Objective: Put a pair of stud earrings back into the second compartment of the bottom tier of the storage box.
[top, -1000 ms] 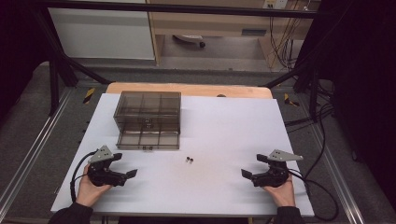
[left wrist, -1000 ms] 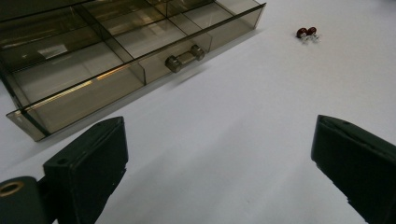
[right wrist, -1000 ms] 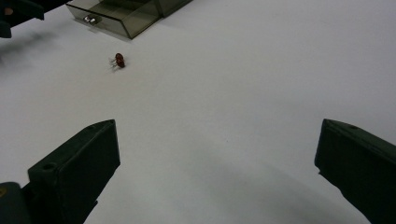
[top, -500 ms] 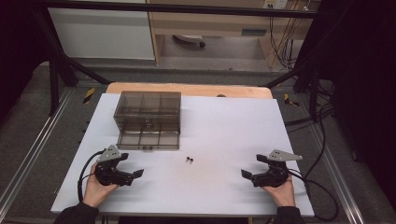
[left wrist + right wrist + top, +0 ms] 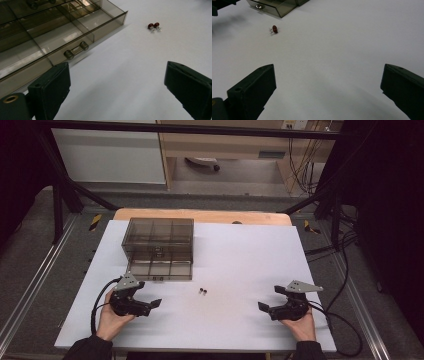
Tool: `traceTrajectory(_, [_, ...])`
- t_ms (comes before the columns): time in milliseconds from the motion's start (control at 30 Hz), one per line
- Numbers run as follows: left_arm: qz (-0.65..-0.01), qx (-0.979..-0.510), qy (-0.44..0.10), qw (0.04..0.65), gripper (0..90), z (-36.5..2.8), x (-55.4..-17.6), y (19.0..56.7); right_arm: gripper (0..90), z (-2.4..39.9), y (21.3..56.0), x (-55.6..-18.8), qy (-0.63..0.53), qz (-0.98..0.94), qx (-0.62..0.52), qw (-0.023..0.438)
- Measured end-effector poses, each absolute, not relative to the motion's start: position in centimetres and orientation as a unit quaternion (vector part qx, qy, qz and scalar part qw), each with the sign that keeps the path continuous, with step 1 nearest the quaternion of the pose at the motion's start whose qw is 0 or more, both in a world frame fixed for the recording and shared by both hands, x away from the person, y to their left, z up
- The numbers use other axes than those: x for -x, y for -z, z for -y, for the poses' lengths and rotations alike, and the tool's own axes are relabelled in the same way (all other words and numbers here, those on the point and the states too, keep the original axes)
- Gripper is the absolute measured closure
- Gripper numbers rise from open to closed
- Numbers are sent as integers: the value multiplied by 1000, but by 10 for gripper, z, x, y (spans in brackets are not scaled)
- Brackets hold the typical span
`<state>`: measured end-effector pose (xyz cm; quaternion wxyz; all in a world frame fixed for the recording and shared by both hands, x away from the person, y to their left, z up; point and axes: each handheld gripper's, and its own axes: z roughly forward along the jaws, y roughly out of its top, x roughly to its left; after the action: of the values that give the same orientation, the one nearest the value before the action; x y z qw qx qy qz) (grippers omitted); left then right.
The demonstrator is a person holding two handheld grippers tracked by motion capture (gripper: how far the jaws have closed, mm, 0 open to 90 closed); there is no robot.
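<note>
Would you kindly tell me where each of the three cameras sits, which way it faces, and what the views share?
High view: fixed above the person's side, looking forward and down on the white table; both hands, left claw and right claw enter from below.
Left gripper view: rides the left claw, facing the pulled-out smoky drawer and its handle; open jaws rise below.
Right gripper view: rides the right claw, facing across the table; open jaws below.
Shared: the two small red parts and the drawer.
</note>
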<state>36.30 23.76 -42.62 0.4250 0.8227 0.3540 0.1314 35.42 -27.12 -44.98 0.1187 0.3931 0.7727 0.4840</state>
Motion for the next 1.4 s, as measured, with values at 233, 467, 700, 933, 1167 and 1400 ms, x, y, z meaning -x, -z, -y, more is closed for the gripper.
traceTrajectory(233, [-344, -829, -127, 423, 79, -214, -367, 420, 7, 271, 450, -354, -483, -774, -392, 119])
traceTrajectory(467, [-334, -839, -120, 413, 100, -189, -372, 420, 7, 271, 450, -354, -481, -775, -393, 119])
traceTrajectory(700, [-338, -842, -109, 406, 156, -161, -380, 421, 7, 271, 451, -355, -479, -776, -392, 120])
traceTrajectory(933, [-345, -844, -102, 399, 263, -145, -385, 423, 7, 271, 451, -355, -479, -776, -392, 120])
traceTrajectory(1167, [-351, -846, -98, 390, 372, -127, -391, 428, 7, 270, 451, -355, -479, -777, -392, 120])
traceTrajectory(1400, [-360, -844, -96, 385, 496, -108, -395, 432, 7, 271, 451, -355, -479, -777, -390, 121])
